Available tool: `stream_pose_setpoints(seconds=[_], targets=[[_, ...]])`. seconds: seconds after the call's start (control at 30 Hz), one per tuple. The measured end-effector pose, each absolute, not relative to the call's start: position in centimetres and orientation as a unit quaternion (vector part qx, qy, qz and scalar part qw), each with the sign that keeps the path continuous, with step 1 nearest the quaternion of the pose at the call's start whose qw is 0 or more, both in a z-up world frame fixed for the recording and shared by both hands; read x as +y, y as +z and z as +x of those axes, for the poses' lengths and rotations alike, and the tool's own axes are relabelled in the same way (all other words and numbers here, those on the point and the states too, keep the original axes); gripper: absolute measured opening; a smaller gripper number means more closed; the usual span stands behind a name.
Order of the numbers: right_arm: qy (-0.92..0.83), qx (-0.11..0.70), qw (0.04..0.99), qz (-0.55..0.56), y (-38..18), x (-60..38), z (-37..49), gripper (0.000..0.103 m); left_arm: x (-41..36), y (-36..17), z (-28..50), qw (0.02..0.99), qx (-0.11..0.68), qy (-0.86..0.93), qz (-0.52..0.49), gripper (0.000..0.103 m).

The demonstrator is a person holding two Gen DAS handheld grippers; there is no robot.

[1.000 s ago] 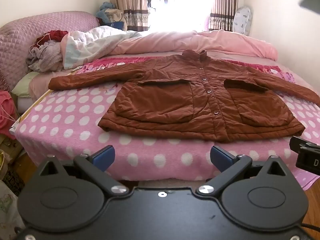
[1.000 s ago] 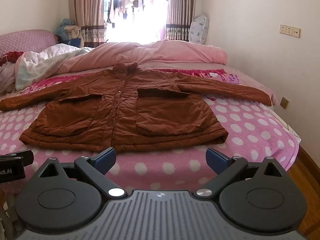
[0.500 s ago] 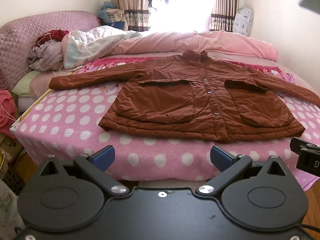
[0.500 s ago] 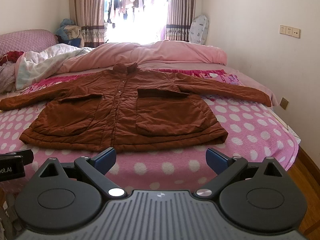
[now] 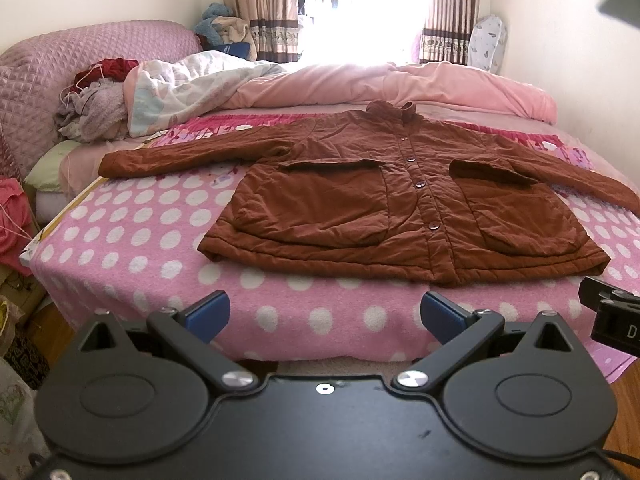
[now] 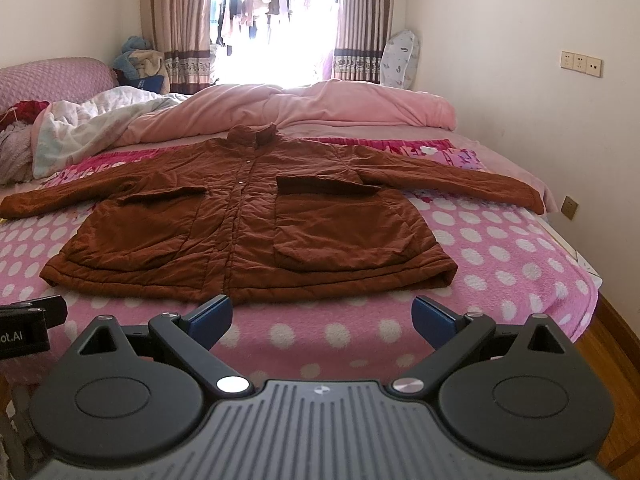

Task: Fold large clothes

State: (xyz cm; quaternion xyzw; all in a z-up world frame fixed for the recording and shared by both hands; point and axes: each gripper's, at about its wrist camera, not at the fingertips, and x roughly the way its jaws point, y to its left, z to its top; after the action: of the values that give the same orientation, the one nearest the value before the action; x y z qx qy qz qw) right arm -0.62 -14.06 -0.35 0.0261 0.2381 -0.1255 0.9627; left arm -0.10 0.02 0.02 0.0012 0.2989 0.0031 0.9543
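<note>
A large brown buttoned jacket lies flat, front up, on a pink polka-dot bedspread, sleeves spread to both sides, collar toward the window. It also shows in the right wrist view. My left gripper is open and empty, held off the bed's near edge, short of the jacket's hem. My right gripper is open and empty too, just short of the hem. Part of the right gripper shows at the left wrist view's right edge.
A pink duvet and a white quilt are bunched at the back of the bed. A pile of clothes lies by the pink headboard. A wall runs along the right. Wooden floor shows at lower right.
Both views have crept slightly; the jacket sits almost where it was. Both grippers stay open and empty.
</note>
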Motion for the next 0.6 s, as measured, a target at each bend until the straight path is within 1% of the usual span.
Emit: stream_pose_setpoints(seconds=[0.6], targets=[[-0.126, 0.238, 0.963, 0.026, -0.40, -13.95, -0.70, 0.103, 0.17, -0.09, -0.09, 0.955, 0.297, 0.002, -0.001, 0.103]])
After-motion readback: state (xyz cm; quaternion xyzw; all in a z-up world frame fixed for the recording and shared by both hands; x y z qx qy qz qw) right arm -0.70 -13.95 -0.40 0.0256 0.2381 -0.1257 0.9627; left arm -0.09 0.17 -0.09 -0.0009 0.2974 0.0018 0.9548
